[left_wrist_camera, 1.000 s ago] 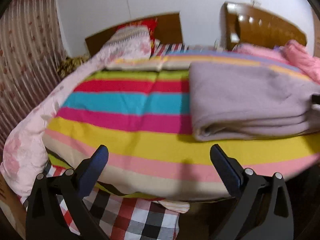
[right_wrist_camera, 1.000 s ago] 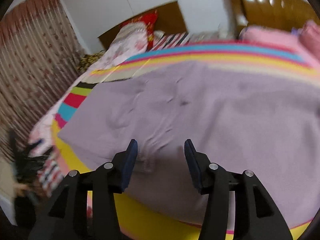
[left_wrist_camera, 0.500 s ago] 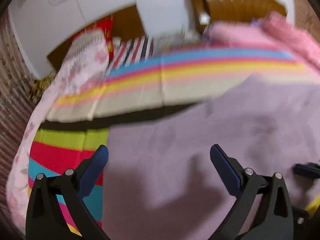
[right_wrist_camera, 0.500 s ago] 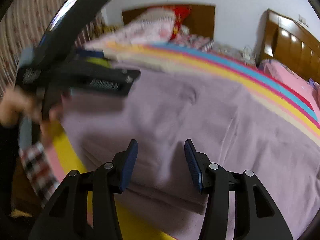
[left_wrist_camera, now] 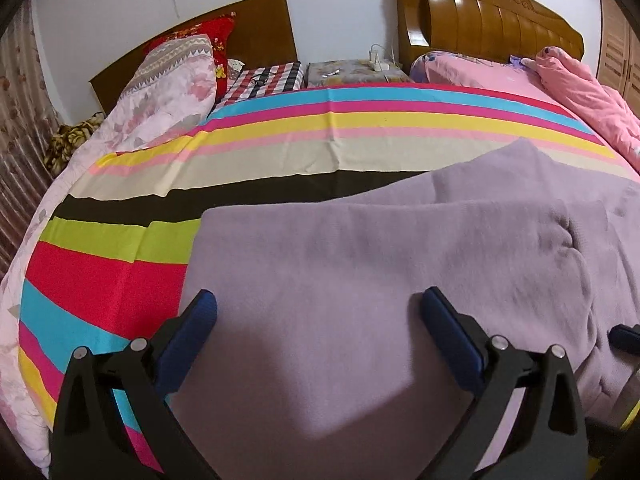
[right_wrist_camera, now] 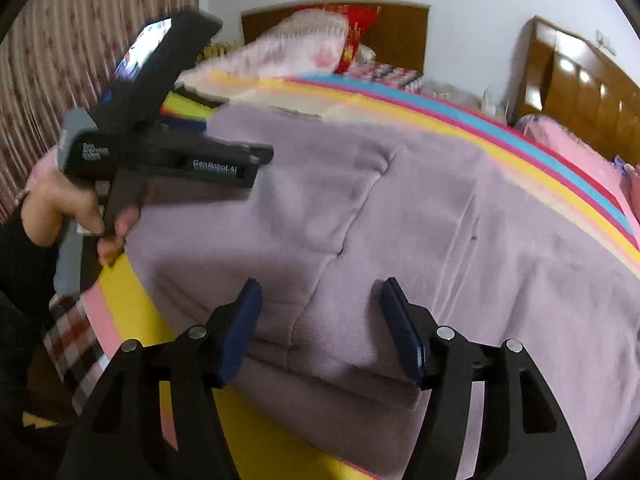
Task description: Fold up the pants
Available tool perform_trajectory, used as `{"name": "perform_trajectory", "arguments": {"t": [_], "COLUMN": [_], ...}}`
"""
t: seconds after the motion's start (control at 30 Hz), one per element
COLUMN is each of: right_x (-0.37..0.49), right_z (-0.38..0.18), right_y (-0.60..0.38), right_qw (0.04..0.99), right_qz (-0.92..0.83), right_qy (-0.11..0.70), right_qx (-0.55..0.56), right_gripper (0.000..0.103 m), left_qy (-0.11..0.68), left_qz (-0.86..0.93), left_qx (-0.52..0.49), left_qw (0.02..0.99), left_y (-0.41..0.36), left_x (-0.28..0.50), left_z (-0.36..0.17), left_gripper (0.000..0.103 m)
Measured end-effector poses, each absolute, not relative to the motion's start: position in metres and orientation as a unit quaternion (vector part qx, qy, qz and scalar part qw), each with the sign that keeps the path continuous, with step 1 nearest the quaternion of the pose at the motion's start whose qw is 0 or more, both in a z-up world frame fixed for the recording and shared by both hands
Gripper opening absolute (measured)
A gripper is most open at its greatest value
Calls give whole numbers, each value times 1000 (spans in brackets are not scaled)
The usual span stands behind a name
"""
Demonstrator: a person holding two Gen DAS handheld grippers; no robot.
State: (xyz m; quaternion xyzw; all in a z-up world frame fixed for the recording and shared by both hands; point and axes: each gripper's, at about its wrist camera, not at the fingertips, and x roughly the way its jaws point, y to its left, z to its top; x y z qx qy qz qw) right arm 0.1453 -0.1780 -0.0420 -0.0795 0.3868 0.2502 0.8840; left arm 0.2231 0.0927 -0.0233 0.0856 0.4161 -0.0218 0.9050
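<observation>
Lilac pants (left_wrist_camera: pixel 400 280) lie folded in layers on the striped bedspread (left_wrist_camera: pixel 260 128). My left gripper (left_wrist_camera: pixel 317 300) hovers wide open over their left part, with nothing pinched. In the right wrist view it (right_wrist_camera: pixel 256 156) shows as a black tool in a hand (right_wrist_camera: pixel 60 208) above the pants' far left corner. My right gripper (right_wrist_camera: pixel 320 286) hangs over the near folded edge of the pants (right_wrist_camera: pixel 400 208). Its jaws are opening; the fabric lies under and between the blue pads (right_wrist_camera: pixel 400 320), and they do not press on it. Its tip (left_wrist_camera: pixel 624 338) peeks in at the right edge of the left wrist view.
A floral quilt (left_wrist_camera: pixel 160 92) and red pillow (left_wrist_camera: pixel 208 36) lie at the bed's far left, a pink quilt (left_wrist_camera: pixel 580 92) at the right. Wooden headboards (left_wrist_camera: pixel 480 16) and a bedside table (left_wrist_camera: pixel 352 72) stand behind. A checked sheet (right_wrist_camera: pixel 76 344) hangs at the near edge.
My left gripper swept right from the bare striped sheet to over the pants and came into the right wrist view. The right gripper rolled and its jaws now stand wider.
</observation>
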Motion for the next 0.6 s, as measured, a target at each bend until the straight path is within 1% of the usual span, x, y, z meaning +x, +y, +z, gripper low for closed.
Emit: {"name": "perform_trajectory", "arguments": {"t": [0.6], "right_x": [142], "right_z": [-43], "right_y": [-182], "right_qw": [880], "right_qz": [266], "right_qy": [386], "right_qx": [-77], "right_gripper": [64], "left_qy": [414], "left_qz": [-3], "left_qx": [75], "left_qw": [907], "left_y": [96], "left_x": [226], "left_z": [-23], "left_gripper": [102]}}
